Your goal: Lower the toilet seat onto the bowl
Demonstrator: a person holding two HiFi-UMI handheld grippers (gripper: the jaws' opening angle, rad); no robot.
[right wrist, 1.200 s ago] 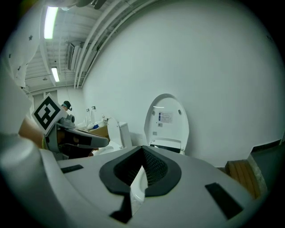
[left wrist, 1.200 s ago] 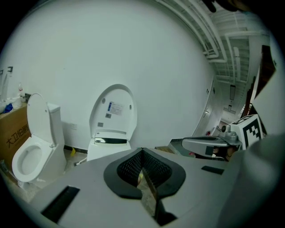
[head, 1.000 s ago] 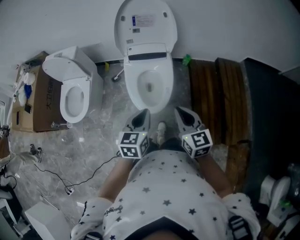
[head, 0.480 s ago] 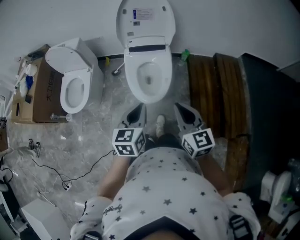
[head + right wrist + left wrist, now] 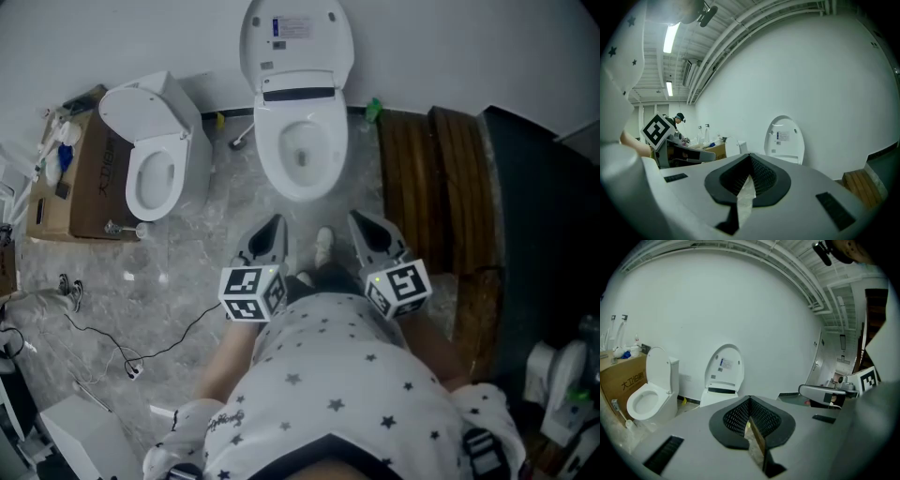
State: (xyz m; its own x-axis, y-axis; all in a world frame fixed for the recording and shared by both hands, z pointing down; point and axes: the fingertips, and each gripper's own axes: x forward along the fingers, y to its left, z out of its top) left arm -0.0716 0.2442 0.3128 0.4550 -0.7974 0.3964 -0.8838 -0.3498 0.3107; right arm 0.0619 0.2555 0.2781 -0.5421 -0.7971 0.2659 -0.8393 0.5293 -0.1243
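The white toilet (image 5: pixel 300 164) stands against the far wall, its lid and seat (image 5: pixel 296 42) upright over the open bowl. Both grippers hover side by side above the floor, short of the bowl's front edge and touching nothing. My left gripper (image 5: pixel 273 228) is shut and empty; its own view shows the raised lid (image 5: pixel 723 369) straight ahead beyond the closed left gripper (image 5: pixel 750 400). My right gripper (image 5: pixel 362 223) is shut and empty too; its own view has the lid (image 5: pixel 783 137) ahead, slightly right of the closed right gripper (image 5: pixel 750 157).
A second toilet (image 5: pixel 153 173) with its lid up stands to the left, beside a cardboard box (image 5: pixel 73 183). A wooden bench (image 5: pixel 427 187) runs along the right. A cable (image 5: pixel 122 349) trails over the marble floor. My shoe (image 5: pixel 323 246) lies between the grippers.
Both grippers have drawn back from the bowl and risen a little; the gap between their tips and the bowl's front edge has widened. Their jaws have stayed shut.
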